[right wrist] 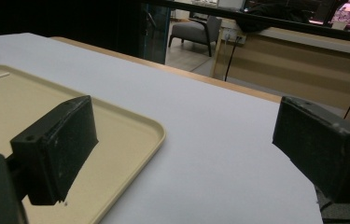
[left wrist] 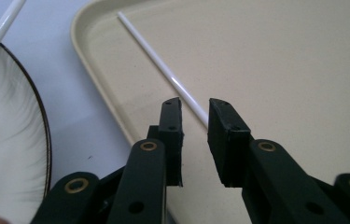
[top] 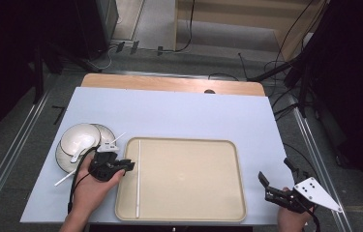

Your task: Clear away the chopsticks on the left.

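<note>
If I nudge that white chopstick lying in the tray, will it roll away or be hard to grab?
The white chopstick looks thin, round and glossy, so it would probably roll on the flat tray and may slip between jaws. It looks straight, likely stiff.

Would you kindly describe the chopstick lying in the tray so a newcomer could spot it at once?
Find the beige tray on the table. Along its left edge lies a thin white chopstick, beside the left gripper. Unlike the other chopstick, which lies across the plate, it rests inside the tray.

dim room: grey floor (top: 159,24) with trailing black cables (top: 285,38), a grey armchair (right wrist: 192,31), and a long wooden counter (right wrist: 298,56).
</note>
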A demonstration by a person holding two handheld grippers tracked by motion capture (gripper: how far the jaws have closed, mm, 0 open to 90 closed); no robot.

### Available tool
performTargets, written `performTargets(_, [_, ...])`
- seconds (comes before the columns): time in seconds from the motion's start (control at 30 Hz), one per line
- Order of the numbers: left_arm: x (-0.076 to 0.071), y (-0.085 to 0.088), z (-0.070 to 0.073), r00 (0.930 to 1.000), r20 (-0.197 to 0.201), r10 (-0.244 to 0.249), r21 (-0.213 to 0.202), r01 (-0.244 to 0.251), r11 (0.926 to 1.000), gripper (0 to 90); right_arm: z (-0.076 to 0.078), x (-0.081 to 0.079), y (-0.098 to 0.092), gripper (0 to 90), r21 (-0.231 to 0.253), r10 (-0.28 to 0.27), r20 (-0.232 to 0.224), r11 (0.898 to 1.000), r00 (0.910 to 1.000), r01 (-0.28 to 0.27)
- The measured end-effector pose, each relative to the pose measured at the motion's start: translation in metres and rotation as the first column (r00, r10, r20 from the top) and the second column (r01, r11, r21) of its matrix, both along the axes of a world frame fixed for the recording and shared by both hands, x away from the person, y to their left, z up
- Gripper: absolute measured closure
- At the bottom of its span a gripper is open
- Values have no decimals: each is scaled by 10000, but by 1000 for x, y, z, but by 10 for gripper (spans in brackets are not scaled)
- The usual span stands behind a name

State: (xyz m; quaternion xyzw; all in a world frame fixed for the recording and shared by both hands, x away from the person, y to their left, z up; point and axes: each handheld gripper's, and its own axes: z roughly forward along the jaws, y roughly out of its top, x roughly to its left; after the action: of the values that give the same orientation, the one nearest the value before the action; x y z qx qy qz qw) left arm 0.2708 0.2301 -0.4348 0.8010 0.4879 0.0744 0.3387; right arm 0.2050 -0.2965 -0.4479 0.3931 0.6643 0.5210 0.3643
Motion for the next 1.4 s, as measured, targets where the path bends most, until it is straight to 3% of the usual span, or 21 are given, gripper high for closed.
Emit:
performTargets(0.17, [-4,-4,-1,9997,79,-224,-111,225,9997,900,0,0,0,64,32,45,-6,10000,10000,-45])
performTargets(0.27, [-5,-9,-1,9985,54,-538,-420,540,9977,900,0,1,0,64,-13,76,5,10000,10000,-76])
performTargets(0.43, [-7,-28,-6,9924,-155,-1218,-515,1208,9913,900,0,1,2,64,-48,129,-35,9999,9999,-129])
performTargets(0.6, [-6,-35,-18,9877,-588,-1448,-138,1442,9894,900,0,1,2,64,-49,151,6,9999,9999,-151])
performTargets(0.63, [-6,-34,-19,9887,-592,-1374,81,1381,9904,900,0,1,2,64,-31,140,15,9999,9999,-140])
performTargets(0.77, [-5,-26,-17,9914,-625,-1146,285,1166,9928,900,-1,1,1,64,-14,147,-39,9999,9999,-147])
performTargets(1.0, [-4,-9,-16,9948,-644,-790,388,816,9959,900,0,1,3,64,-28,150,-78,9999,9999,-150])
performTargets(1.4, [-5,-13,-15,9952,-553,-812,504,840,9952,877,0,0,1,64,7,160,-41,9999,9999,-160])
